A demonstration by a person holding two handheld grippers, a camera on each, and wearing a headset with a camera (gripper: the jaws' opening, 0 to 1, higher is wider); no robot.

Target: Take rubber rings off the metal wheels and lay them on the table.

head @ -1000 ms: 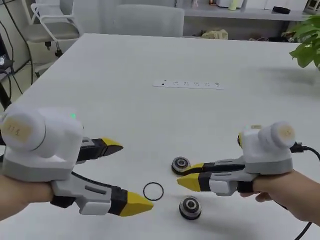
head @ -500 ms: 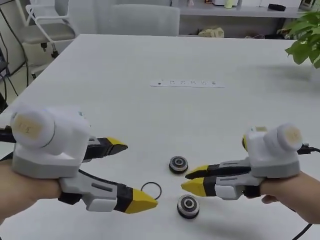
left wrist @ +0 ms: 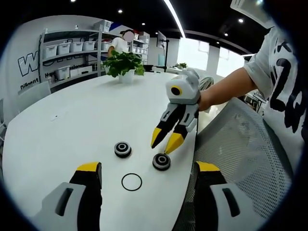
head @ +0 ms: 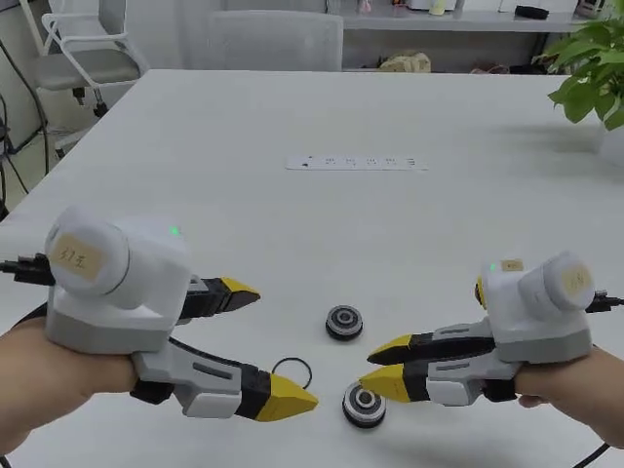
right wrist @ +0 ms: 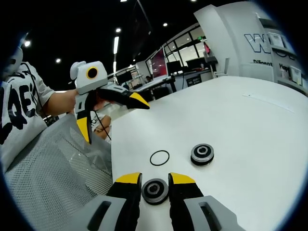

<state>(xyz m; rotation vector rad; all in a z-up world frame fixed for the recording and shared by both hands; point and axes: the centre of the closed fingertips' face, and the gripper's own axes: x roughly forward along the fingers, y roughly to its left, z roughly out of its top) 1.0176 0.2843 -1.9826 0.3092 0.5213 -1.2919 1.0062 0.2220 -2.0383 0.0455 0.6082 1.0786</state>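
Lying flat on the white desk (head: 292,224), the loose rubber ring (head: 292,370) is a thin black hoop. It is round, so it has no long axis to speak of. Its near arc is hidden behind a yellow tip of my left tongs (head: 271,344).

Just to its right sit the two wheels, both resting on their faces with the bore pointing up. The far wheel (head: 344,322) shows a shiny metal hub inside a dark outer band. The near wheel (head: 363,405) looks the same, a bright centre ringed in black. The three pieces make a tight triangle, and none touches another.

My right tongs (head: 390,369) are parted only narrowly and grip nothing. In the right gripper view the near wheel sits in the gap between the two yellow tips, and in the head view the lower tip is just beside it. I cannot tell whether tip and wheel touch. My left tongs are spread wide and empty. In the left gripper view the ring lies ahead of them, between the lines of the two tips.

The desk is smooth and matte. Its rounded edge runs close by the near wheel on my side, where a grey mesh chair (left wrist: 240,144) begins. Ahead of the wheels I have broad bare surface up to a flat white power strip (head: 357,163). A leafy green plant (head: 590,73) stands at the far right.
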